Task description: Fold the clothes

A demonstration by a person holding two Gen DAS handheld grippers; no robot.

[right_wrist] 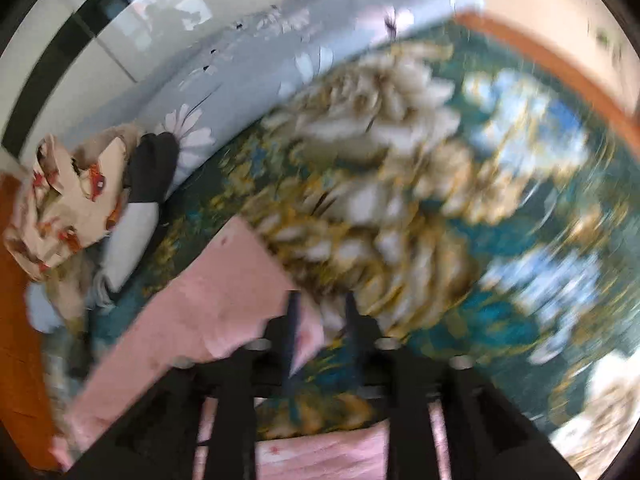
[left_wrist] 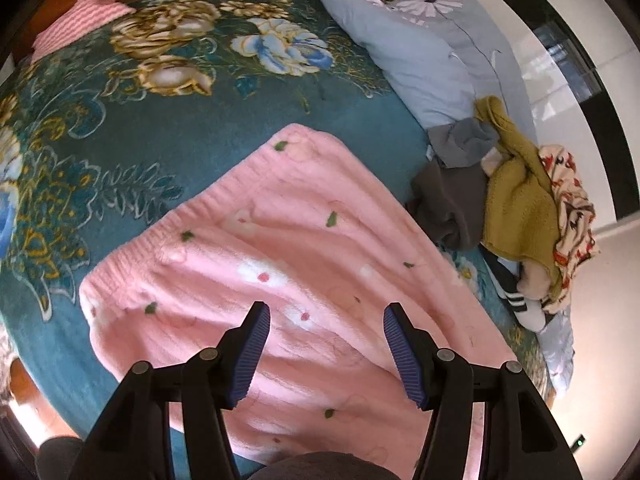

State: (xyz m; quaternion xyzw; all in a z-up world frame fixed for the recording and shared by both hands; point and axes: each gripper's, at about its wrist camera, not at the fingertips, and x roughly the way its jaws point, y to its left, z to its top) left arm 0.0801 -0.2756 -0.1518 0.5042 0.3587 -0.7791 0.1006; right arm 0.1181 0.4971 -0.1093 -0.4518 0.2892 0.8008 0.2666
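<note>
A pink knit sweater (left_wrist: 280, 248) with small flower and leaf marks lies spread on the teal floral blanket (left_wrist: 120, 120). My left gripper (left_wrist: 326, 316) is open and empty, hovering over the sweater's near part. In the blurred right wrist view, my right gripper (right_wrist: 320, 312) has its fingers partly closed, with a fold of the pink sweater (right_wrist: 200, 300) lying between and to the left of them. Whether the fingers pinch the cloth is unclear from the blur.
A heap of unfolded clothes (left_wrist: 524, 208), mustard, grey and patterned, sits at the right edge of the bed. A pale blue floral pillow (left_wrist: 420, 48) lies at the far right. A pink striped cloth (left_wrist: 80, 20) lies at the far left corner.
</note>
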